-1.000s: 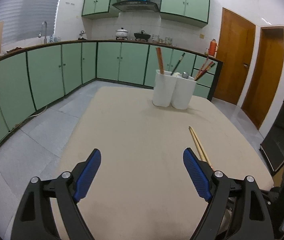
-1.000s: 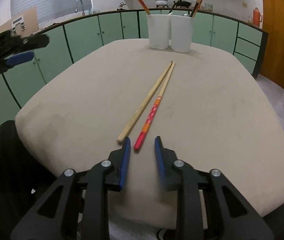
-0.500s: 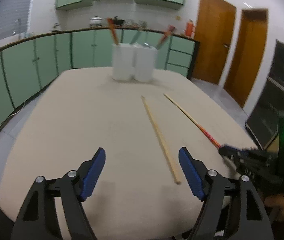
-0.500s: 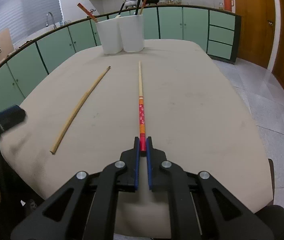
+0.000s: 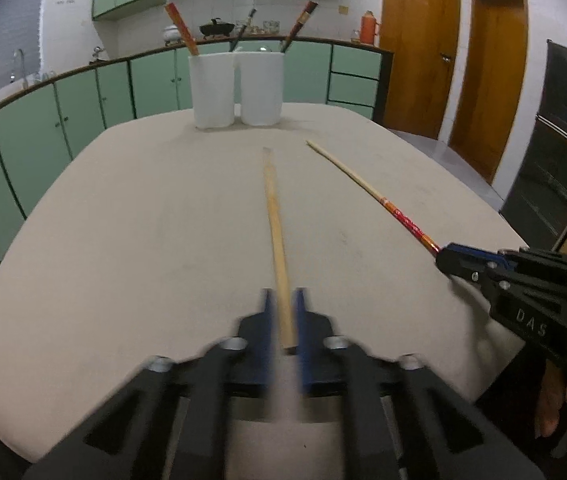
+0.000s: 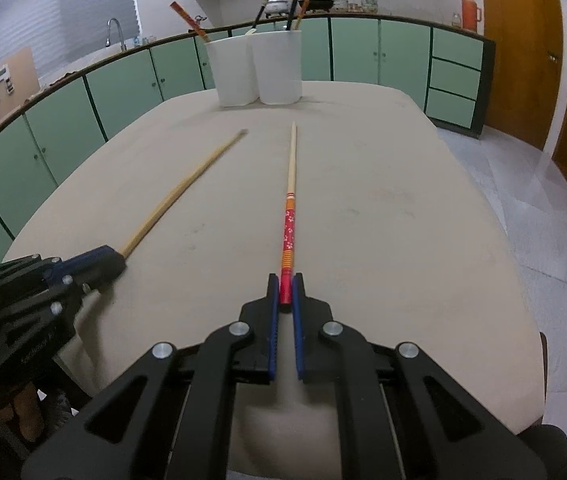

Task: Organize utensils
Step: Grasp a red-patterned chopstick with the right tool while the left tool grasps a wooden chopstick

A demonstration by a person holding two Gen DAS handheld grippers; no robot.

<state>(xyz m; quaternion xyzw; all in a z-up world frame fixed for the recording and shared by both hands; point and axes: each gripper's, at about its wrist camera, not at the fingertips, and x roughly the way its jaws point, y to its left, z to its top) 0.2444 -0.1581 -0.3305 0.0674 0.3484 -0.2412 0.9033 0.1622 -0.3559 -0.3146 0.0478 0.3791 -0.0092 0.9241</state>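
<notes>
A plain wooden chopstick lies on the beige table, pointing at two white utensil holders. My left gripper is nearly shut around its near end; its motion-blurred fingers hide whether they touch it. My right gripper is shut on the red end of a red-patterned chopstick, which lies along the table toward the holders. The right gripper also shows in the left wrist view, and the left gripper and plain chopstick in the right wrist view.
The holders stand side by side at the table's far end with several chopsticks and utensils in them. Green cabinets ring the room behind. Wooden doors are on the right. The table's near edge is just under both grippers.
My left gripper has swung over the plain chopstick's near end and closed from wide open to nearly shut. My right gripper stays shut on the red-patterned chopstick.
</notes>
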